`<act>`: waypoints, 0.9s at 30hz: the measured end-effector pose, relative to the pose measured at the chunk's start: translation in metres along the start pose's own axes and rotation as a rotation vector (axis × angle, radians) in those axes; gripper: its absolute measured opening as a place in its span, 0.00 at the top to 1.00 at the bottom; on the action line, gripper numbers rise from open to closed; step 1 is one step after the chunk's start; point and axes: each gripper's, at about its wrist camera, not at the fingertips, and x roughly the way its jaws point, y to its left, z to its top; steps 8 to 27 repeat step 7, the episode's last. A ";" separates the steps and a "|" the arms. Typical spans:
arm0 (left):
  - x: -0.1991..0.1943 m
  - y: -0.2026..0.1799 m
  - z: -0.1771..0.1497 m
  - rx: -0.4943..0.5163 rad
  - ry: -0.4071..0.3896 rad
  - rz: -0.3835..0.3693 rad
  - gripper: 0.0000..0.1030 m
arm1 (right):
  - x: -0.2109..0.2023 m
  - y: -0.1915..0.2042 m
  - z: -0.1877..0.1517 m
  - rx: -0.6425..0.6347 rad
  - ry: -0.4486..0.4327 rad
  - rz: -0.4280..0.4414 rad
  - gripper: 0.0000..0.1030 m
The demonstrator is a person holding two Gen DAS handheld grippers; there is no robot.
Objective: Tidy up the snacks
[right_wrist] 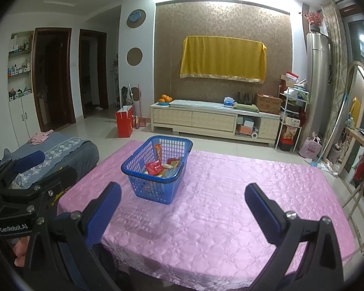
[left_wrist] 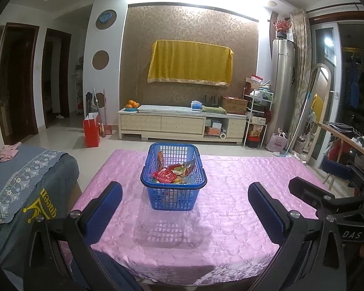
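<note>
Left gripper [left_wrist: 185, 205]: jaws spread wide, nothing between the blue pads [left_wrist: 102, 212]. Right gripper [right_wrist: 183, 203]: same, wide and empty. Both hang above the near edge of the table, well short of the basket [left_wrist: 173, 177], side by side; each shows at the edge of the other's view. Reads as a parked pose: nothing left to carry, so no reason to close.

Landmark = basket. It stands upright on the pink tablecloth [left_wrist: 230, 218], roughly centred toward the far half of the table, dead ahead of the left gripper, ahead and to the left of the right one. The snacks [left_wrist: 167, 174] are all inside it: a red packet on top, other packets under and beside it, one tall packet leaning on the back-left wall. No loose packets visible on the cloth around the basket.

Judgement: task looks done or very nearly so.

Behind the basket: the low cabinet [right_wrist: 213, 118] across the floor. Left of it: a blue-covered seat [right_wrist: 60, 150].
</note>
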 end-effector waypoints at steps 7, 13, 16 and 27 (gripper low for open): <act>0.001 -0.001 0.000 0.008 0.001 0.009 0.00 | 0.001 -0.002 -0.001 0.001 0.007 0.003 0.00; 0.001 -0.001 0.000 0.008 0.001 0.009 0.00 | 0.001 -0.002 -0.001 0.001 0.007 0.003 0.00; 0.001 -0.001 0.000 0.008 0.001 0.009 0.00 | 0.001 -0.002 -0.001 0.001 0.007 0.003 0.00; 0.001 -0.001 0.000 0.008 0.001 0.009 0.00 | 0.001 -0.002 -0.001 0.001 0.007 0.003 0.00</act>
